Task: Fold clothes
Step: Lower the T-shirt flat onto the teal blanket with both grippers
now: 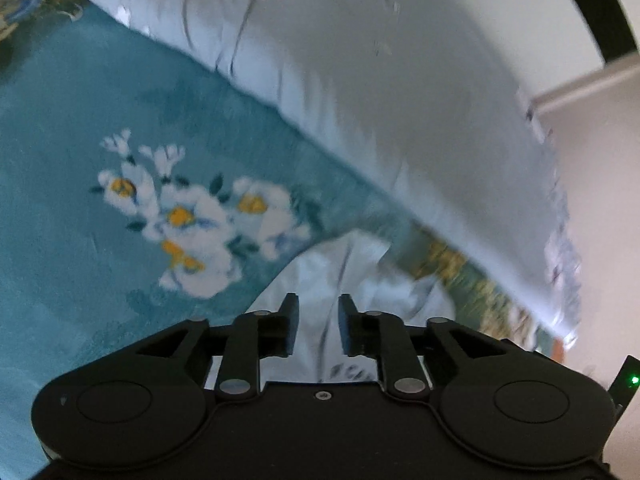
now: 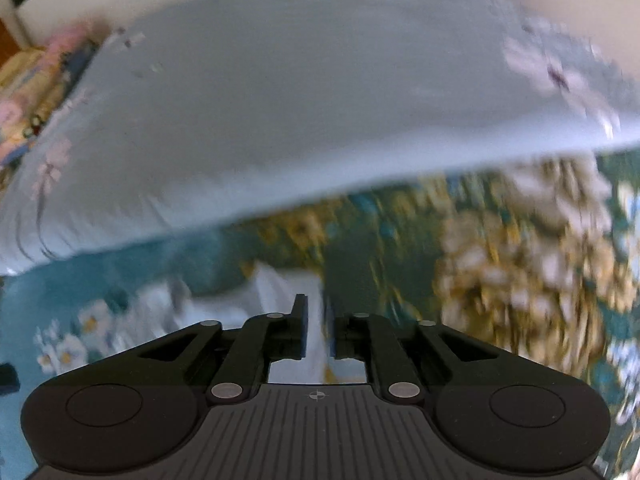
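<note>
A pale cloth is spread slantwise over the bedspread (blurred); the left gripper and right gripper are parted, pads off the fabric.

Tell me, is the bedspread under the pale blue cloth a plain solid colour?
No, the teal bedspread under the pale blue cloth carries a printed cluster of white flowers with yellow centres.
</note>
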### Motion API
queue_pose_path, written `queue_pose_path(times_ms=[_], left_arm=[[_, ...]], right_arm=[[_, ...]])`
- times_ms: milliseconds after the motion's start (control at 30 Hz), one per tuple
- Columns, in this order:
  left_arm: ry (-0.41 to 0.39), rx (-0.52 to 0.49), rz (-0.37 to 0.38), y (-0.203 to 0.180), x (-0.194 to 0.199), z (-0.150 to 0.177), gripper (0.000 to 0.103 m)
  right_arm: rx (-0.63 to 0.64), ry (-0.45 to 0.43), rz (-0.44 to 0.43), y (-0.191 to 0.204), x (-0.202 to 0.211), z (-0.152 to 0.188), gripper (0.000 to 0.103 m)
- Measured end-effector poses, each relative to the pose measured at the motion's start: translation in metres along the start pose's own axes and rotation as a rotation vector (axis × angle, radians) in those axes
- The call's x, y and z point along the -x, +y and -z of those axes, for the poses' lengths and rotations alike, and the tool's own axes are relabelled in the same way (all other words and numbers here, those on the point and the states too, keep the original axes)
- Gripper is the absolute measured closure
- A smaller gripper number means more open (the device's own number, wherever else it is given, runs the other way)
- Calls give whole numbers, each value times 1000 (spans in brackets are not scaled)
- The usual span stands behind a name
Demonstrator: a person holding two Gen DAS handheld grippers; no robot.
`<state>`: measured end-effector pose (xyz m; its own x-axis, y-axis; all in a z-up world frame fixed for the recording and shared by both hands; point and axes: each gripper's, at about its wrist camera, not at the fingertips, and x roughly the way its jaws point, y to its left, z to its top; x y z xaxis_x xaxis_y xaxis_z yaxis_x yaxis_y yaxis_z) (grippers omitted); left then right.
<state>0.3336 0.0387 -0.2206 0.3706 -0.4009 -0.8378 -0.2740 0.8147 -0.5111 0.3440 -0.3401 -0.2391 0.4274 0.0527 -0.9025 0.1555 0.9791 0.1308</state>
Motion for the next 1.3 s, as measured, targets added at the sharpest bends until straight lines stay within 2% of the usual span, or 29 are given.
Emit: queue_pose_path(times_ms=[67,267,433,533,567,600,733,833,900,1033,1133,1200,1233,1300], left_arm=[[43,-40,-23,-1,-18,3,64],[142,-133,-104,5,-65,14,55],[175,-214,-149,13,-78,28,48],[183,-251,-167,20,-79,37,44],[183,-264,-172,22,-78,39,40],[182,-272,-173,23,-77,42,35],[193,-271,-178,33,-78,47,33],[194,-249,-169,39,-78,50,32],[199,-252,-170,41,-78,53,32],[205,-260,-169,44,-78,57,32],[223,-259,-172,45,-82,59,41],[236,-261,-147,44,-82,61,60],[241,-269,-146,42,-83,62,64],[247,-296,-154,37,-83,65,91]], right_arm=[[-6,57,-1,-12,-12,15,85],[-39,211,-42,-37,-41,61,70],[-34,256,-76,-38,-51,89,66],[2,236,-77,-32,-52,96,58],[6,232,-78,-30,-52,97,55],[10,229,-79,-28,-51,97,55],[26,244,-93,-23,-48,99,56],[22,258,-88,-24,-48,98,64],[12,269,-82,-24,-49,97,75],[-7,306,-119,-21,-48,96,88],[-23,318,-144,-19,-44,96,93],[-30,317,-143,-18,-42,97,93],[-34,316,-143,-18,-41,97,93],[-39,322,-139,-18,-41,98,93]])
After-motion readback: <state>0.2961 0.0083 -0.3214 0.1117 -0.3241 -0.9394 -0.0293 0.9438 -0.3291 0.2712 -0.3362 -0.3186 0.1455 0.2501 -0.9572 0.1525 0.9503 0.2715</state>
